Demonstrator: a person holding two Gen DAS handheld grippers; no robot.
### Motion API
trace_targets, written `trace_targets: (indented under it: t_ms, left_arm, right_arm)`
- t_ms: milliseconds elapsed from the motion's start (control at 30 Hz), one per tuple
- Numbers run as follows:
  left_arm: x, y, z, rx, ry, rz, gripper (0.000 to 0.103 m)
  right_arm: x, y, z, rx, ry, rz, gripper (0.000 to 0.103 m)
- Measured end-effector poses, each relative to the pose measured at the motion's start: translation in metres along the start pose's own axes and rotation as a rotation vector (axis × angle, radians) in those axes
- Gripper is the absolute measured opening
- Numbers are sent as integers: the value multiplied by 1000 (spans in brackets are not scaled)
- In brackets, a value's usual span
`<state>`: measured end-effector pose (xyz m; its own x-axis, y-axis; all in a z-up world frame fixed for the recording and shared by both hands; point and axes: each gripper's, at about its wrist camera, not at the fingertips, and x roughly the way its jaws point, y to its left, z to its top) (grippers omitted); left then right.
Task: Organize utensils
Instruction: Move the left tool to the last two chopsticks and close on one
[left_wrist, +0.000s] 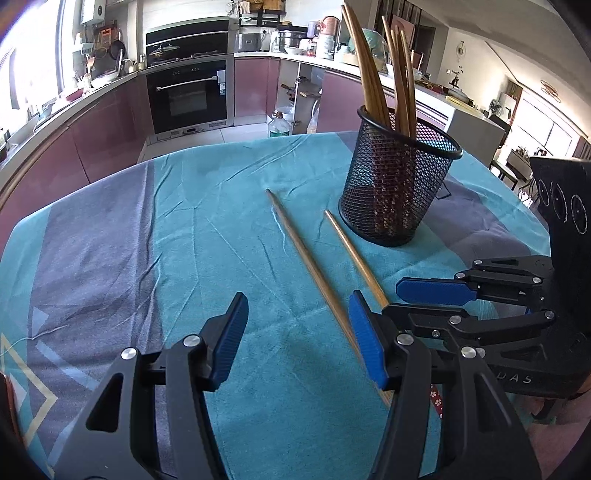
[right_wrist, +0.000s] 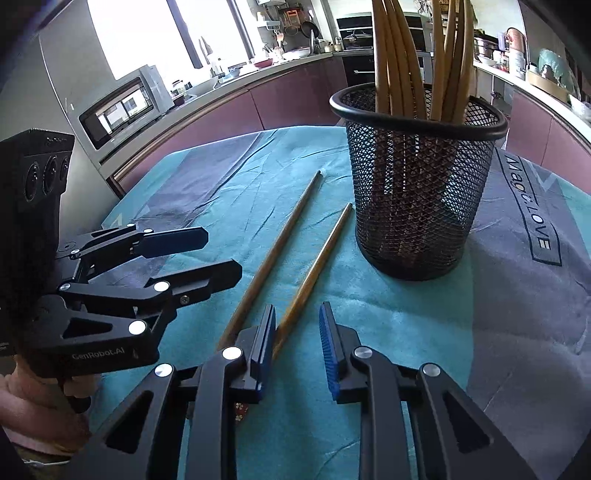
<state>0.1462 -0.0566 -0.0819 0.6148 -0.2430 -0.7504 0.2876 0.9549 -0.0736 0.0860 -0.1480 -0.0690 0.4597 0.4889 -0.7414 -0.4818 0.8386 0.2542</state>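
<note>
Chopsticks (right_wrist: 269, 258) flat on cloth (right_wrist: 406, 332); nearer chopstick (right_wrist: 314, 273) passes under right tongs (right_wrist: 297, 347).

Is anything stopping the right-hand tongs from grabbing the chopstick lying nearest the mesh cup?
Probably not. That chopstick lies flat on the cloth, its near end running between the right tongs. The mesh cup stands clear of that end, and the left tongs are off to the side.
</note>
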Motion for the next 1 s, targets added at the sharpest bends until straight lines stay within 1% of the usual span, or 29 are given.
trace_targets:
  t_ms: [67,133,200,233,267,333,400,433,500,567,733,1000]
  left_arm:
    - [3,-5,1,15,9,-12,55]
    - [7,-7,0,24,20,-12,53]
    - [14,-10,0,28,41,-11,44]
    - [16,-10,0,28,50,-10,42]
    - [17,-10,-1,27,52,-10,42]
    - [17,-10,-1,27,49,-17,36]
    - [15,-11,-2,15,49,-35,25]
    - [15,-11,-3,11,49,-40,23]
    - [13,-13,-5,3,43,-41,15]
    - [11,-15,-8,-10,41,-43,11]
    - [2,-18,-18,-23,29,-15,7]
    - [-14,-19,-35,-44,39,-10,7]
  right_arm:
    - [-1,-2,-1,5,-1,3,22]
    - [-1,-2,-1,5,-2,5,22]
    - [-1,-3,-1,7,-3,9,22]
    - [-1,-4,-2,8,-4,10,22]
    - [-1,-4,-2,8,-5,11,22]
    - [-2,-5,-2,10,-6,13,22]
    - [-3,-7,-3,10,-7,15,22]
    - [-3,-7,-3,9,-7,15,22]
    - [-4,-9,-3,11,-9,17,22]
    - [-4,-10,-3,12,-10,17,22]
    - [-4,-9,-3,12,-10,17,22]
    - [-5,-11,-2,15,-11,18,22]
